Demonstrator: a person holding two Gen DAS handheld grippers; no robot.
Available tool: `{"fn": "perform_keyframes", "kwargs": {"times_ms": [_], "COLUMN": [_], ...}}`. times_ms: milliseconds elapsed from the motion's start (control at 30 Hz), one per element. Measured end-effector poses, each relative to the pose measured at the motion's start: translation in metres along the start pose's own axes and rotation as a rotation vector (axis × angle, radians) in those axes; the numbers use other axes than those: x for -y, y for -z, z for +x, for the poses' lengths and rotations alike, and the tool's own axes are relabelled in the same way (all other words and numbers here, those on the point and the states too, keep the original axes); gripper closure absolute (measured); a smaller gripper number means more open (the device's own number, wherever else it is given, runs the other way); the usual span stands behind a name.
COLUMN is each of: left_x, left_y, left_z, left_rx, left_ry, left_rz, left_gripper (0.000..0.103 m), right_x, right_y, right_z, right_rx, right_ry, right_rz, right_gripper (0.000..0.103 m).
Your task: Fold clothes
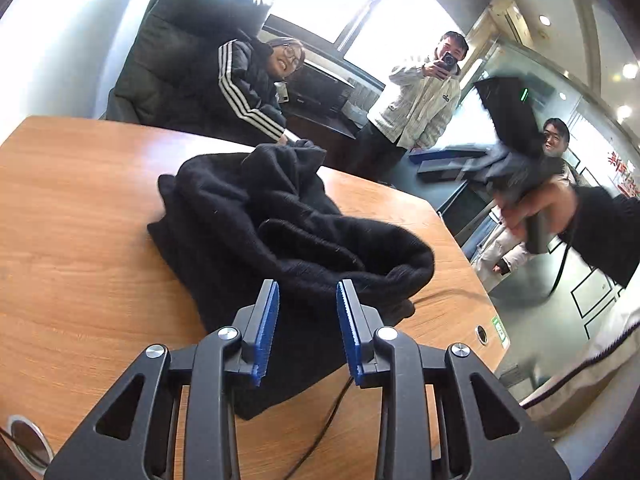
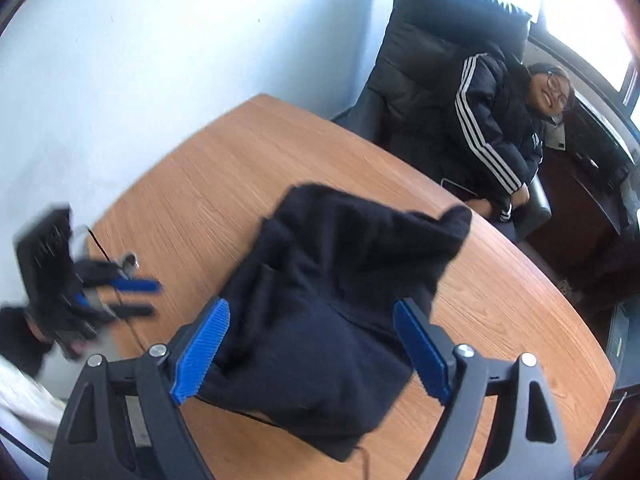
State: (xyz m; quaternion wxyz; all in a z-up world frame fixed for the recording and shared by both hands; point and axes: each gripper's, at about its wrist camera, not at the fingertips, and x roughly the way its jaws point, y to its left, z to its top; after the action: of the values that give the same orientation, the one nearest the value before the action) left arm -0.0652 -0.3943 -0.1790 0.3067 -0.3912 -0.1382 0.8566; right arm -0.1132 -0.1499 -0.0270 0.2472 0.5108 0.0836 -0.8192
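Both jaws apart, empty | black garment (image 1: 280,220) crumpled | wooden table (image 1: 80,200)

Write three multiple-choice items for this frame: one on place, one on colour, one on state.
1. Where does the black garment lie?
A. On the wooden table
B. On the office chair
C. On the floor

2. What colour are the finger pads?
A. Red
B. Blue
C. Green

3. How is the right hand-held gripper?
A. Shut on cloth
B. Open
C. Out of view

Key: 1 A, the crumpled garment rests on the tabletop; 2 B, both views show blue ridged pads; 3 B, its fingers stand wide apart above the garment.
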Motion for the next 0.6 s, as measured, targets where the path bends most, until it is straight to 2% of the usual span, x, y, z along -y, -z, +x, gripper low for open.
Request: {"fn": "perform_keyframes", "kwargs": {"times_ms": [67, 133, 233, 300, 333, 433, 500, 533, 600], "left_x": [0.012, 0.019, 0.020, 0.014, 0.008, -0.006, 0.000, 0.005, 0.023], "left_y": [-0.003, -0.003, 0.002, 0.009, 0.017, 0.034, 0.031, 0.025, 0.014], "left_z": [0.012, 0.009, 0.005, 0.005, 0.010, 0.021, 0.020, 0.016, 0.014], "left_rx": [-0.012, -0.031, -0.030, -0.020, -0.040, -0.097, -0.074, -0.050, -0.013], "left_ry": [-0.009, -0.016, -0.030, -0.041, -0.049, -0.073, -0.042, -0.033, -0.014], "left_rz": [0.018, 0.030, 0.030, 0.014, 0.000, -0.030, -0.011, 0.012, 0.063], "left_gripper": [0.075, 0.075, 0.073, 0.068, 0.068, 0.068, 0.068, 0.067, 0.063], "right_x": [0.009, 0.004, -0.031, -0.052, -0.056, -0.067, -0.079, -0.085, -0.090], "right_y": [0.016, 0.030, 0.037, 0.039, 0.037, 0.040, 0.045, 0.047, 0.043], "right_z": [0.035, 0.080, 0.108, 0.121, 0.124, 0.140, 0.147, 0.146, 0.125], "right_rx": [-0.033, -0.069, -0.063, -0.051, -0.039, -0.060, -0.079, -0.076, -0.018], "right_ry": [0.004, -0.049, -0.127, -0.175, -0.190, -0.166, -0.140, -0.129, -0.163], "right_rz": [-0.037, -0.034, -0.097, -0.129, -0.124, -0.141, -0.187, -0.213, -0.233], "right_gripper": [0.029, 0.040, 0.052, 0.054, 0.054, 0.053, 0.052, 0.046, 0.045]}}
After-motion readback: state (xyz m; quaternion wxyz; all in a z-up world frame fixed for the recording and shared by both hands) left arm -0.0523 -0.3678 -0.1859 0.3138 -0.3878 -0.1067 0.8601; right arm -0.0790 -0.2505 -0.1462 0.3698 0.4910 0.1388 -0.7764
